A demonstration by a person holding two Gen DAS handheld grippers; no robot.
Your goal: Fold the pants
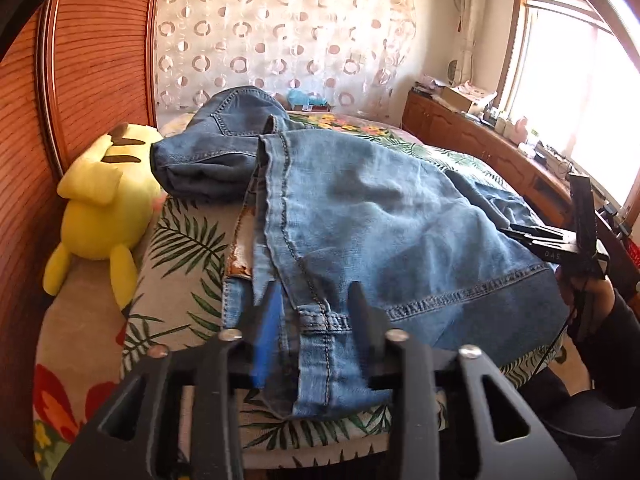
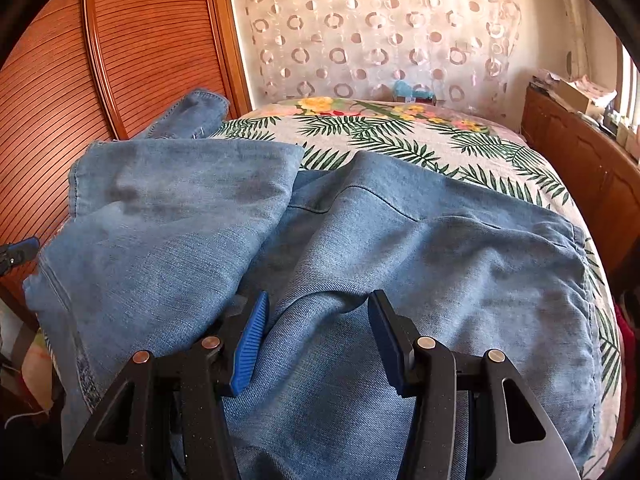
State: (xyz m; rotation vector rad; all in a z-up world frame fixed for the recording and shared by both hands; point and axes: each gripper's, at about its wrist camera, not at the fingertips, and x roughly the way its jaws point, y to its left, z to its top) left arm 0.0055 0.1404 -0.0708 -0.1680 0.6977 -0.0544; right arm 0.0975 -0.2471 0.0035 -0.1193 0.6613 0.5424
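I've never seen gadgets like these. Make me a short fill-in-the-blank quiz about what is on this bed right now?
1. The jeans lie on a bedspread printed with green ____.
2. The plush toy beside the jeans is ____ in colour.
3. The left gripper has its fingers ____, with a denim hem between them.
4. The pads on the right gripper are ____.

Missing words: leaves; yellow; open; blue

The black two-finger left gripper with a blue pad [image 1: 316, 312] points forward and level, its jaws parted. The matching black right gripper with blue ribbed pads [image 2: 316, 320] also reaches forward, jaws spread wide. From the left wrist view, a dark-sleeved right hand [image 1: 588, 296] grasps its handle
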